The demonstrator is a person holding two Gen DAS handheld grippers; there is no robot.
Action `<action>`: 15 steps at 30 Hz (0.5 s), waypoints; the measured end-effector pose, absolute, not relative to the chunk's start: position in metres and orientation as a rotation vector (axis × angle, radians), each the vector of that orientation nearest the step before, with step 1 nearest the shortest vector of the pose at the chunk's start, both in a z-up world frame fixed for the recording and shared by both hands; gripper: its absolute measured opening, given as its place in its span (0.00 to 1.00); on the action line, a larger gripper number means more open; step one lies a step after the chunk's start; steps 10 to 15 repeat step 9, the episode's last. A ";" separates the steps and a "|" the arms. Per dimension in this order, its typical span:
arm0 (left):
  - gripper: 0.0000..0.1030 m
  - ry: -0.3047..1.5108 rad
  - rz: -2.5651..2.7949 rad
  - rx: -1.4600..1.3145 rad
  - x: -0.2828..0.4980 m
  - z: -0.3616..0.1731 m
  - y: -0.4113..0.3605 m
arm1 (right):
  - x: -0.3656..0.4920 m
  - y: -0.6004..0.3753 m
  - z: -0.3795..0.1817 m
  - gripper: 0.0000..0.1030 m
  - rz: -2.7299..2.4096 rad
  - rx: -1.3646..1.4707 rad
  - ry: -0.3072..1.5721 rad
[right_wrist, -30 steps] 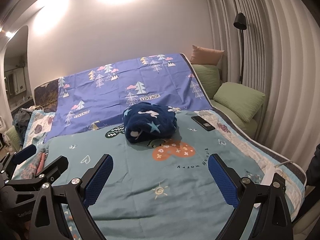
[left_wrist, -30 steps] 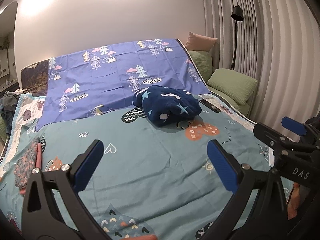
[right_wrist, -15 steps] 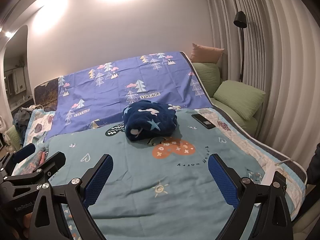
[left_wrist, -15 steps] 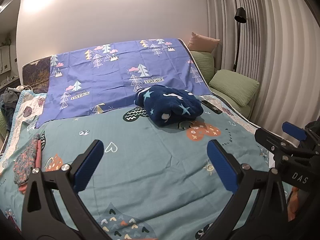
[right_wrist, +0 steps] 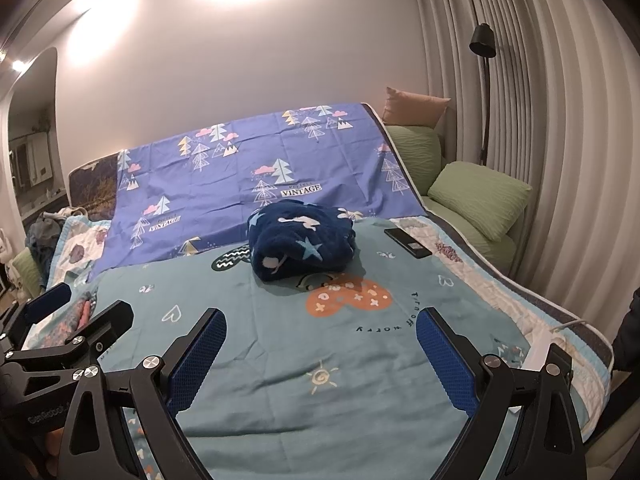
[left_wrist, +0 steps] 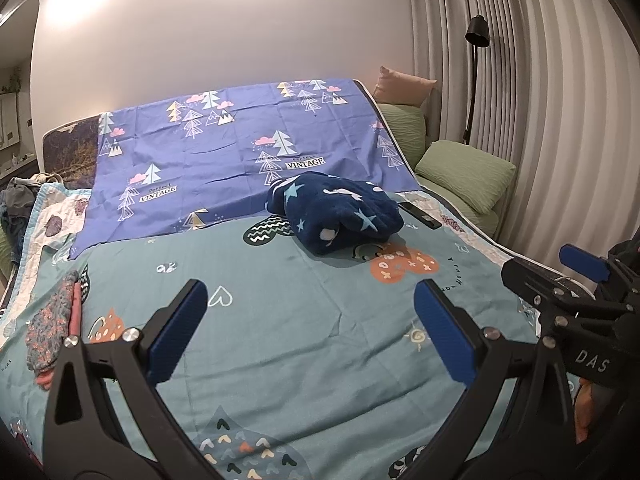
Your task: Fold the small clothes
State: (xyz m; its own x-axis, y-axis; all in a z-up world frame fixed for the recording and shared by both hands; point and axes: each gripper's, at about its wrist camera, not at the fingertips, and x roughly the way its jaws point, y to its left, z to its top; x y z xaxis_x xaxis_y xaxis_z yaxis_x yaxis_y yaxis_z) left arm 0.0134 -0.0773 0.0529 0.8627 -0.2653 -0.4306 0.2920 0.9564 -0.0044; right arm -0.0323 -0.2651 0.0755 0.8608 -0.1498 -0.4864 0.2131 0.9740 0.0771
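Both grippers are held low over the near end of the bed, side by side, each pointing along the bed toward the headboard wall. Left gripper [left_wrist: 312,332]: jaws spread wide, blue pads well apart, nothing between them — only the teal bedspread [left_wrist: 280,320] shows in the gap. Right gripper [right_wrist: 320,356]: likewise fully spread and empty, level with its neighbour; its black frame shows at the right edge of the left wrist view, and the left one's frame at the left edge of the right wrist view. Neither touches any cloth. The navy star-print garment [left_wrist: 336,212] lies bundled in a soft heap near the middle of the bed, well ahead of both grippers, where the teal bedspread meets the purple tree-print sheet [left_wrist: 224,152]. A second small item, a floral patterned cloth [left_wrist: 50,328], lies flat along the bed's left edge, just left of the left gripper. A black phone [right_wrist: 408,242] rests on the bedspread right of the navy bundle, near but apart. Green pillows [right_wrist: 480,196] sit beyond the bed's right side, by the curtain.
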 end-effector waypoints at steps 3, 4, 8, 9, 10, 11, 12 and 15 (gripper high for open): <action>1.00 0.441 -0.292 0.063 0.013 0.054 -0.078 | -0.031 -0.264 0.075 0.95 -0.190 0.128 0.503; 1.00 0.440 -0.291 0.063 0.013 0.053 -0.078 | -0.031 -0.264 0.074 0.95 -0.190 0.127 0.505; 1.00 0.435 -0.289 0.060 0.012 0.056 -0.077 | -0.029 -0.264 0.073 0.95 -0.187 0.127 0.504; 1.00 0.435 -0.288 0.060 0.013 0.055 -0.076 | -0.029 -0.264 0.073 0.95 -0.186 0.126 0.505; 1.00 0.435 -0.288 0.060 0.013 0.055 -0.076 | -0.029 -0.264 0.073 0.95 -0.186 0.126 0.505; 1.00 0.435 -0.288 0.060 0.013 0.055 -0.076 | -0.029 -0.264 0.073 0.95 -0.186 0.126 0.505; 1.00 0.435 -0.288 0.060 0.013 0.055 -0.076 | -0.029 -0.264 0.073 0.95 -0.186 0.126 0.505; 1.00 0.435 -0.288 0.060 0.013 0.055 -0.076 | -0.029 -0.264 0.073 0.95 -0.186 0.126 0.505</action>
